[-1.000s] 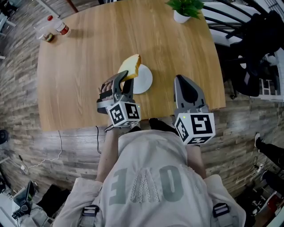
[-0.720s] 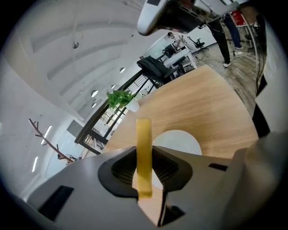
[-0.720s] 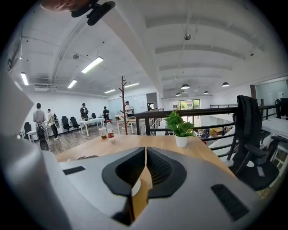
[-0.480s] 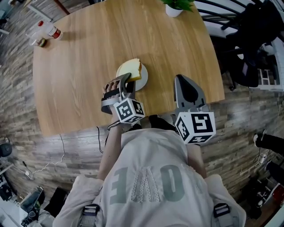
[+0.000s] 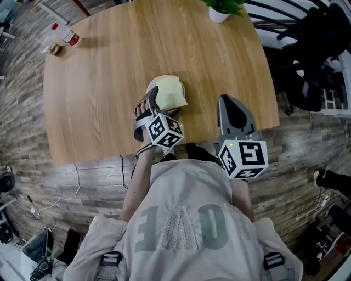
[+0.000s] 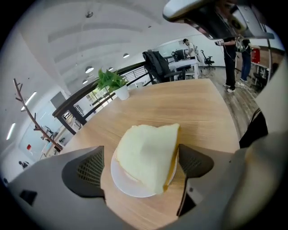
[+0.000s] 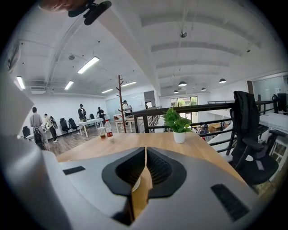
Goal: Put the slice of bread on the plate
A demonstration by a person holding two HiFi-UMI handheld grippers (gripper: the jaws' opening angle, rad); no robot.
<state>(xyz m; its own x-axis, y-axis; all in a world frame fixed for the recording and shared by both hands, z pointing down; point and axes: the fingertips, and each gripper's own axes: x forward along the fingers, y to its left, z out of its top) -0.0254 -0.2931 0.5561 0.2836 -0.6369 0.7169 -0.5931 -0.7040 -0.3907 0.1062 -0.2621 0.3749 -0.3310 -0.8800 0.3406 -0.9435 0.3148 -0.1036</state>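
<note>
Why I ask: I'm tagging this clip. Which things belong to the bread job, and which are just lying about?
Job in hand:
slice of bread, resting on the plate
plate
left gripper, jaws opening with the bread between them

Lying about:
potted plant
bottle at the table's far corner
right gripper, jaws together, nothing held

My wooden worktop [image 5: 109,77] carries a potted plant [image 5: 222,7] at its far edge. At its far left corner a red-labelled bottle [image 5: 68,37] stands just beside a small cup [image 5: 53,50]. Black office chairs [image 5: 312,60] stand to my right on the plank floor [image 5: 33,181].
</note>
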